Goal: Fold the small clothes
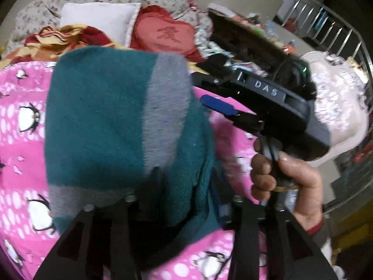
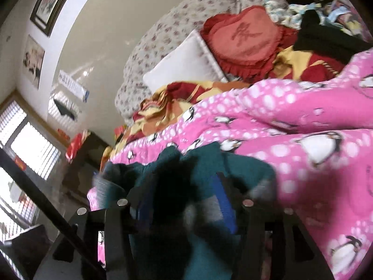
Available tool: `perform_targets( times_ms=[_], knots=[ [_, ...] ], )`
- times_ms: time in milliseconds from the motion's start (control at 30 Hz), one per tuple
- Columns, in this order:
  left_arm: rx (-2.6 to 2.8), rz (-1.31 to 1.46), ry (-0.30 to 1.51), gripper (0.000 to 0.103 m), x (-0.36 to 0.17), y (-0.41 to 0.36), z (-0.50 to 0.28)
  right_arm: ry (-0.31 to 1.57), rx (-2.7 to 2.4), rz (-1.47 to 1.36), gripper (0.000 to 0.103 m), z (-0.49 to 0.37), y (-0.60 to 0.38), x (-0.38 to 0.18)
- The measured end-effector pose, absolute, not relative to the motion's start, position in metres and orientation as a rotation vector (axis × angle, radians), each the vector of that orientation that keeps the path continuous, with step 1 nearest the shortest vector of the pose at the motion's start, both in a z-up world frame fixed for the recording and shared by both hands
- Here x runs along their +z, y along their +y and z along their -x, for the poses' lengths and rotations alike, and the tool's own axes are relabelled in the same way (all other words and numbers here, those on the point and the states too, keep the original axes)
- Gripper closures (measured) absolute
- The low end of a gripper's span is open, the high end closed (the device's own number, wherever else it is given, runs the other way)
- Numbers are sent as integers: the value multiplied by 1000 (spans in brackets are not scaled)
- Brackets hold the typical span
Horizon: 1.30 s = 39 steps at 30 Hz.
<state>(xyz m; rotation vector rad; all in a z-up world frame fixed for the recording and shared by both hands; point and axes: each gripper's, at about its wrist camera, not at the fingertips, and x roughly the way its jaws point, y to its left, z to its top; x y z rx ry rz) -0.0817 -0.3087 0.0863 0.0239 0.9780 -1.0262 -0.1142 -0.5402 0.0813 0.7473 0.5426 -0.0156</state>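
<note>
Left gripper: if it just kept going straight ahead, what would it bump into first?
The teal and grey garment. It already hangs right in front of the left gripper, apparently between the fingers. Behind it lies the pink penguin blanket, though depth is hard to judge.

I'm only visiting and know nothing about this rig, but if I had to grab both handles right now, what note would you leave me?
Left gripper: appears closed on the teal and grey garment, holding it up over the pink penguin blanket.
Right gripper: also seems to have the same garment between its fingers; the picture is blurred, so check the grip. A bare hand holds its handle.
Done: the garment is picked up and looks doubled over, grey bands showing.
Left: finish the fold and lay it flat on the blanket.
Behind: a white pillow and a red heart cushion.
</note>
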Motion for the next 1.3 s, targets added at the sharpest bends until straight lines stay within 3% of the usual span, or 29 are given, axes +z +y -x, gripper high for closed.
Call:
perform_targets(
  times_ms=[67, 133, 367, 433, 533, 567, 600, 633, 667, 700, 733, 933, 1067, 1167, 1200, 1233, 1300],
  knots=[
    [-1087, -39, 960, 46, 99, -307, 90, 516, -6, -759, 43, 124, -542, 88],
    [-1139, -72, 942, 39, 110, -304, 101, 508, 25, -769, 34, 130, -537, 92],
    [-1010, -199, 865, 36, 122, -255, 107, 575, 123, -699, 24, 123, -502, 94],
    [-937, -211, 868, 33, 117, -239, 101, 594, 128, -695, 12, 113, -495, 93],
    [-875, -202, 902, 29, 102, -223, 91, 653, 149, -679, 11, 90, -482, 86],
    [-872, -176, 924, 29, 96, -218, 87, 662, 157, -663, 12, 84, -477, 85],
    [-869, -155, 945, 29, 91, -215, 84, 663, 160, -637, 24, 78, -471, 84],
    [-872, -133, 967, 29, 86, -214, 82, 665, 139, -590, 51, 74, -463, 85],
    [-879, -129, 975, 29, 84, -217, 82, 662, 120, -551, 66, 72, -458, 87],
    [-890, -134, 980, 29, 82, -220, 83, 640, 100, -500, 77, 73, -452, 92],
    [-903, -149, 978, 29, 82, -225, 85, 615, 85, -454, 80, 76, -447, 99],
    [-960, -182, 933, 29, 87, -248, 92, 541, 53, -320, 82, 89, -443, 129],
    [-955, -194, 969, 28, 69, -250, 88, 593, -101, -257, 82, 85, -466, 101],
    [-964, -193, 1005, 28, 66, -249, 85, 654, -90, -418, 82, 79, -497, 68],
    [-964, -199, 999, 28, 69, -248, 85, 655, -85, -449, 80, 81, -505, 65],
    [-957, -213, 980, 28, 75, -245, 85, 643, -106, -473, 65, 87, -512, 66],
    [-931, -243, 938, 28, 84, -237, 85, 605, -159, -466, 61, 106, -520, 82]
  ],
)
